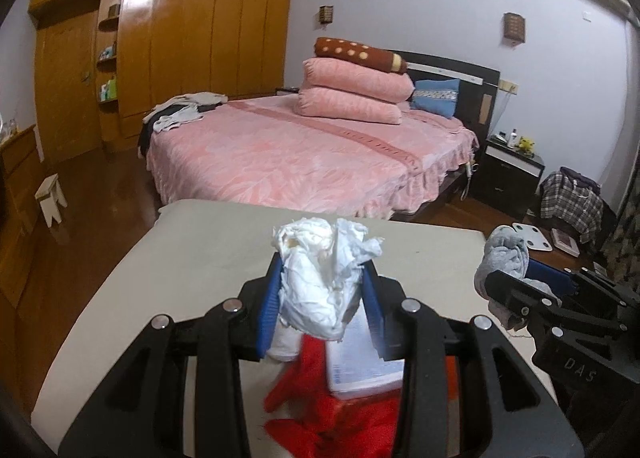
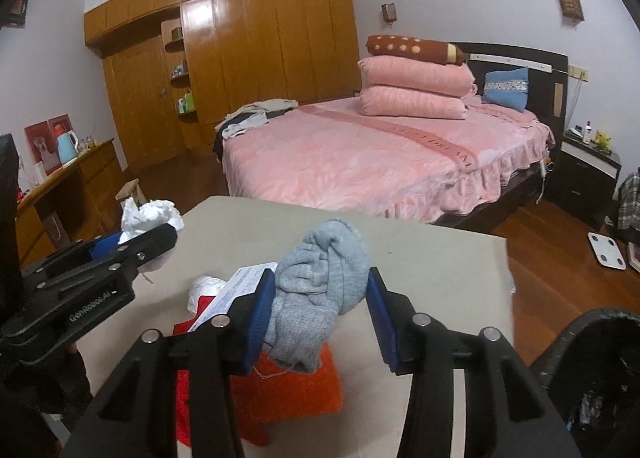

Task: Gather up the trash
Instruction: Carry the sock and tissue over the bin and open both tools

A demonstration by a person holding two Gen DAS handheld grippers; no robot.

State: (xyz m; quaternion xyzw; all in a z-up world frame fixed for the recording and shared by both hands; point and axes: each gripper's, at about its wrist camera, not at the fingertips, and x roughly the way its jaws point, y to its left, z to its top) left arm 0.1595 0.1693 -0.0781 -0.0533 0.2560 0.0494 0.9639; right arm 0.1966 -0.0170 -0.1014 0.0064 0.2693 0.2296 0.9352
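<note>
My left gripper (image 1: pixel 322 290) is shut on a crumpled white tissue wad (image 1: pixel 320 274) and holds it above the beige table (image 1: pixel 180 258). The wad also shows in the right wrist view (image 2: pixel 148 216), at the left. My right gripper (image 2: pixel 322 298) is shut on a balled grey sock (image 2: pixel 320 298), lifted over the table (image 2: pixel 440 270); the sock also shows in the left wrist view (image 1: pixel 506 258). Below the grippers lie red cloth (image 1: pixel 320 418), an orange cloth (image 2: pixel 288 390), a white printed packet (image 1: pixel 360 362) and another white wad (image 2: pixel 204 290).
A black bin rim (image 2: pixel 600 358) sits at the lower right beside the table. Beyond the table stands a pink bed (image 1: pixel 300 150) with stacked pillows, a wooden wardrobe (image 1: pixel 180 38), a nightstand (image 1: pixel 508 170), a small stool (image 1: pixel 50 198) and a white scale (image 2: pixel 606 250) on the wooden floor.
</note>
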